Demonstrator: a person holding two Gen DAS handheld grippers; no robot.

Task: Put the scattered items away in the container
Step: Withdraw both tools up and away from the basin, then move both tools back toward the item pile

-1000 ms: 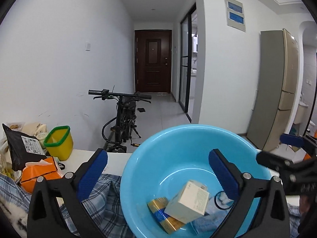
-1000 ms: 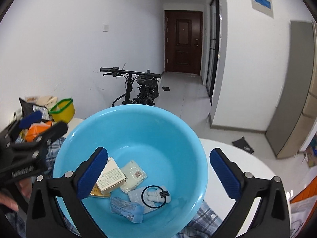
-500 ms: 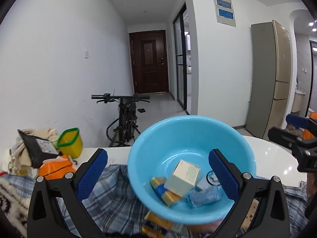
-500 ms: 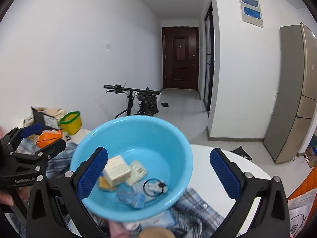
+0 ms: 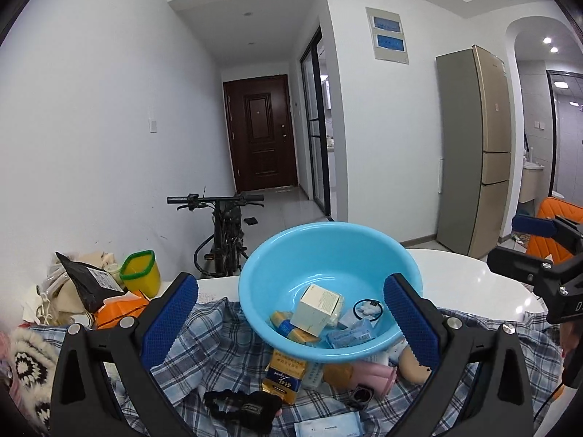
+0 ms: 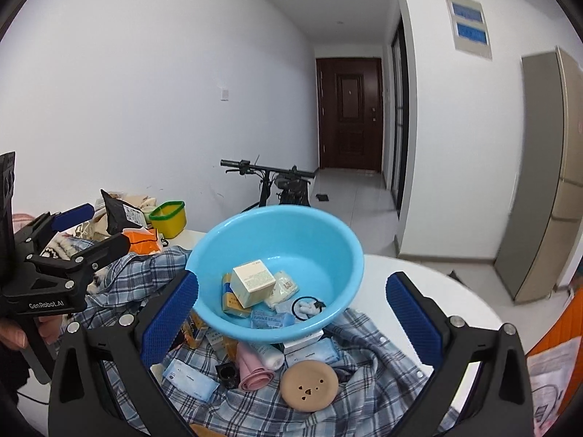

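A light blue basin sits on a plaid cloth and holds a cream box, a yellow packet, blue sachets and a black ring. In front of it lie a gold packet, a black glove, a pink roll, a tan round disc and blue packets. My left gripper and right gripper are both open and empty, held back from the basin.
At the table's left stand a yellow tub with green rim, a black pouch, an orange pack and a knitted cloth. A bicycle leans behind the white table. A fridge stands right.
Both grippers have pulled back and up from the basin, so it looks smaller and the loose items on the cloth in front of it have come into view.
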